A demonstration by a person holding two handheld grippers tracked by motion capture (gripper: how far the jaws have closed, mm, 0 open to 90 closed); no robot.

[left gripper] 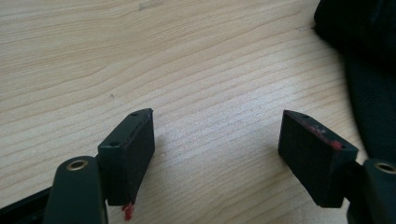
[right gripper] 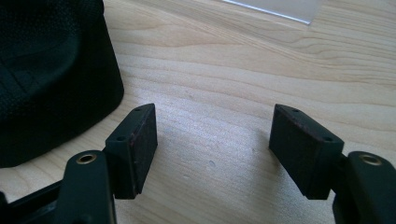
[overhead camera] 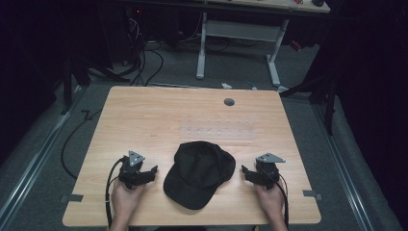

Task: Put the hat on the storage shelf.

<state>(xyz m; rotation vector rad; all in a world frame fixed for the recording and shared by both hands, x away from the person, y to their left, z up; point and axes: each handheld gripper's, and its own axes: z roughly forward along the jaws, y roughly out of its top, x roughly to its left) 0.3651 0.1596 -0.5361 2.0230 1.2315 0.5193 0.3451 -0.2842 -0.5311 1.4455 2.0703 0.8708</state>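
1 cap [overhead camera: 199, 173] – 2 grippers – 1 table [overhead camera: 144, 115]

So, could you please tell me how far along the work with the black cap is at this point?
Nothing looks done yet: the black baseball cap lies flat on the wooden table, brim toward the person. In hand: the left gripper and right gripper rest on the table either side of it, jaws open and empty, neither touching it. Gripping and handling the cap is all still left.

In the left gripper view the black cap [left gripper: 364, 56] is cut off by the top and right edges; the right gripper view crops it at the left. From above, both forearms leave the bottom edge, and items on the far desk [overhead camera: 269, 4] are too small to identify.
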